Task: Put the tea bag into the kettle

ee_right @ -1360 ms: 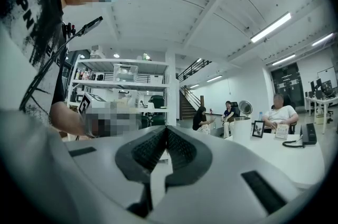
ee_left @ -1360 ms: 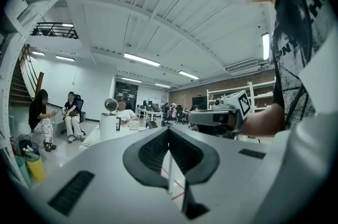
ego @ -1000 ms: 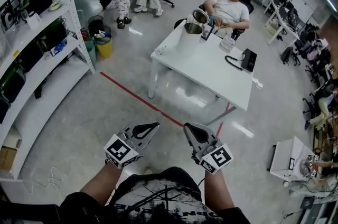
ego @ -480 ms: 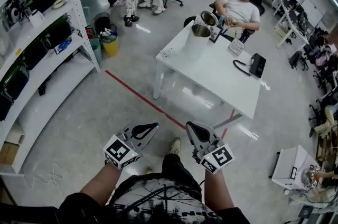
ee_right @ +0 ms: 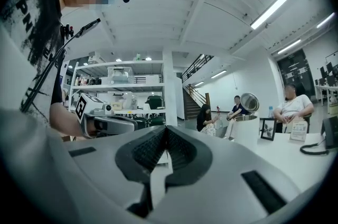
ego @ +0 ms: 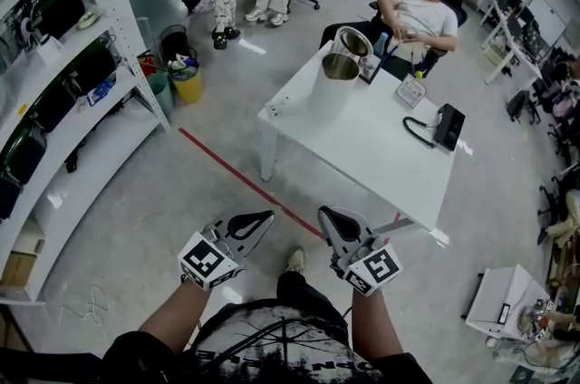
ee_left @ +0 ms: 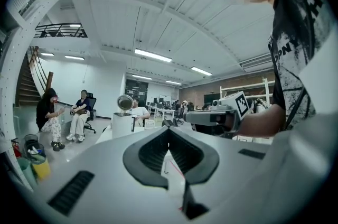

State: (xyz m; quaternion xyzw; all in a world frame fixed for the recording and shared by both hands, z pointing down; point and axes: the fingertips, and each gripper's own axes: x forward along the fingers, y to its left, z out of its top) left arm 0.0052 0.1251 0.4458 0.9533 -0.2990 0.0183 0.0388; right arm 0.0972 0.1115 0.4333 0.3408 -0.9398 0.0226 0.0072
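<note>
Left tongs closed and empty, open-lidded kettle well ahead

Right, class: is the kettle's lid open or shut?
Open. The kettle stands upright on the table, its lid flipped up and its mouth uncovered.

Table standing ahead of both grippers, well apart from them. Kettle sitting on table's far left corner; phone lying near its right edge. Seated person sitting behind table, just past kettle. Shelving rack running along left; bins standing between rack and table. Left gripper and right gripper hanging side by side over floor, near bottom.
</note>
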